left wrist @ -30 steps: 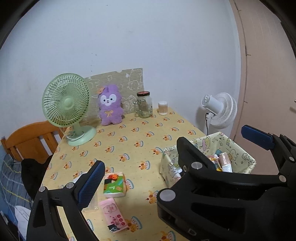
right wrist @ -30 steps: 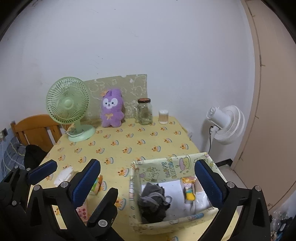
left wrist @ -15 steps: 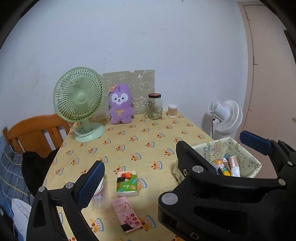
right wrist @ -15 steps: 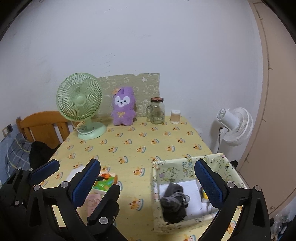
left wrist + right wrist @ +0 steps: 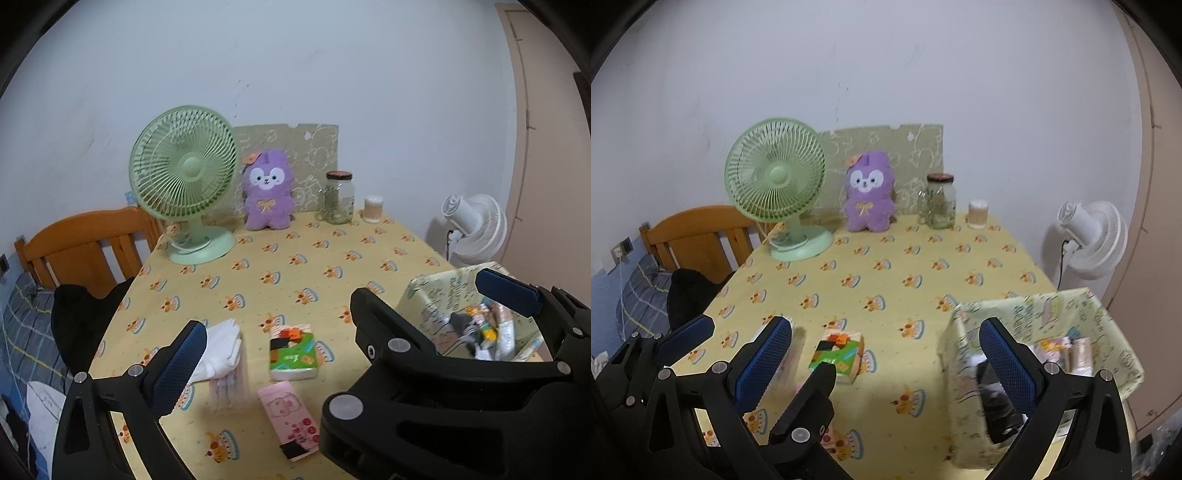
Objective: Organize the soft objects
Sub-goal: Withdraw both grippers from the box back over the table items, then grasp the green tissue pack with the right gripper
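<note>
Both grippers hover side by side over the near end of the table, open and holding nothing. My left gripper (image 5: pixel 295 369) is above a green tissue packet (image 5: pixel 293 352), with a pink tissue packet (image 5: pixel 290 421) nearer to it. A white folded cloth (image 5: pixel 219 349) lies on a clear packet to the left. My right gripper (image 5: pixel 886 362) has the green tissue packet (image 5: pixel 838 354) to its left and a patterned fabric basket (image 5: pixel 1034 310) to its right. The basket (image 5: pixel 439 291) holds a dark sock bundle and small packets. A purple plush (image 5: pixel 266 195) sits upright at the far edge.
A green desk fan (image 5: pixel 183 177), a glass jar (image 5: pixel 339 197) and a small round container (image 5: pixel 373 208) stand along the far wall. A wooden chair (image 5: pixel 85 240) with dark cloth on it is at the left. A white fan (image 5: pixel 476 229) stands beyond the right edge.
Both cameras swung left, so the table items and the basket shifted right in view. The white folded cloth came into sight. Both grippers stayed open.
</note>
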### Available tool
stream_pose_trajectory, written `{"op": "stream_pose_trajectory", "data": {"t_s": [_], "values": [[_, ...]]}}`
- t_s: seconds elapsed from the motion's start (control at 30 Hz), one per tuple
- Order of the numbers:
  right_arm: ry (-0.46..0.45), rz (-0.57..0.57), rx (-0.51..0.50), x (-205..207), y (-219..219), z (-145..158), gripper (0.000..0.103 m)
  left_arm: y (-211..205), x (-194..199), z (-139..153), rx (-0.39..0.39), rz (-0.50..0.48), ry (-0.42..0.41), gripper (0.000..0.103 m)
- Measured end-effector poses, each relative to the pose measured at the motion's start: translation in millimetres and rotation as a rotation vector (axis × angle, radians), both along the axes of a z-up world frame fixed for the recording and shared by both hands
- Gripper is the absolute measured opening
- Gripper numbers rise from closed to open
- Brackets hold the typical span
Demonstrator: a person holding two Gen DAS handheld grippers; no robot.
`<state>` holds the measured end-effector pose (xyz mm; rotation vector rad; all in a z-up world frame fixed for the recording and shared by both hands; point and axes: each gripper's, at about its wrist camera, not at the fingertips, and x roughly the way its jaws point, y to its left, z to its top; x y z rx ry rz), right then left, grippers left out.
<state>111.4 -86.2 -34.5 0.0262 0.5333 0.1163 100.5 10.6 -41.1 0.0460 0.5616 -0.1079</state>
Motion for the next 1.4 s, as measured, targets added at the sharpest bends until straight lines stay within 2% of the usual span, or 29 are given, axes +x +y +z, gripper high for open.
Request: {"op": "stream_pose_trajectory", "data": {"t_s": [0.1,0.43,0.83,1.1,1.33,1.4], "values": [[0.030,0.007,0.007,7.9,6.5,-8.6,0.103,6.1,3.9,-7.3,0.006,0.021,0.018,0.102],[0.048,0.046,0.002,27.1,27.4,-32.6,0.103,26.4,19.2,-29.8,0.017,0.067,0.067,0.102],[0.144,0.101,-0.030,54.2,47.0,-71.5,0.102,48.3,41.6,-69.6,0.021,0.134,0.172,0.101],[0.236,0.104,0.016,76.4,52.7,-99.0,0.090,56.8,53.7,-88.4,0.040,0.168,0.216,0.101],[0.284,0.126,-0.003,88.5,62.6,-116.9,0.080,61.5,62.4,-105.0,0.049,0.189,0.260,0.101],[0.301,0.135,-0.003,91.5,64.1,-120.9,0.074,60.0,64.3,-108.5,0.060,0.186,0.272,0.100]]}}
